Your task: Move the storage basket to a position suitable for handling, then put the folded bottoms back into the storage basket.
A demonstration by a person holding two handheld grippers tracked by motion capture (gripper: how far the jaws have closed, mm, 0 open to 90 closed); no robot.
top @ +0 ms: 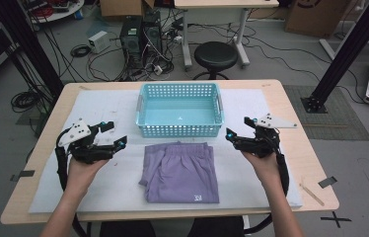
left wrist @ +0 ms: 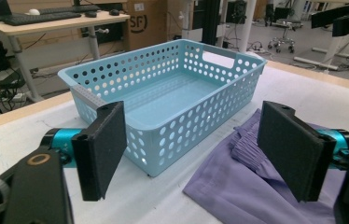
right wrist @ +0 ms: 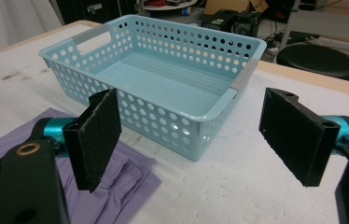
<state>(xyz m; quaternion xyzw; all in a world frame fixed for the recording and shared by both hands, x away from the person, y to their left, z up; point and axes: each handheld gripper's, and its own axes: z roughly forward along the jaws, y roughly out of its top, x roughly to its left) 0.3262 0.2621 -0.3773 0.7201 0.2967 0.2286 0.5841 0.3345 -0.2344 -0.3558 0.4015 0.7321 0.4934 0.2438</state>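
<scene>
Folded purple shorts (top: pixel 180 171) lie flat just in front of the blue basket (top: pixel 180 109), long axis toward the person, midway between left gripper (top: pixel 109 135) and right gripper (top: pixel 238 129), both wide open, empty, equally near

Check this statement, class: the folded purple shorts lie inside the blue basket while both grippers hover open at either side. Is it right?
Not quite. The high view shows the purple shorts lying on the table in front of the blue basket, not inside it. Left gripper and right gripper do hover open at either side.
</scene>
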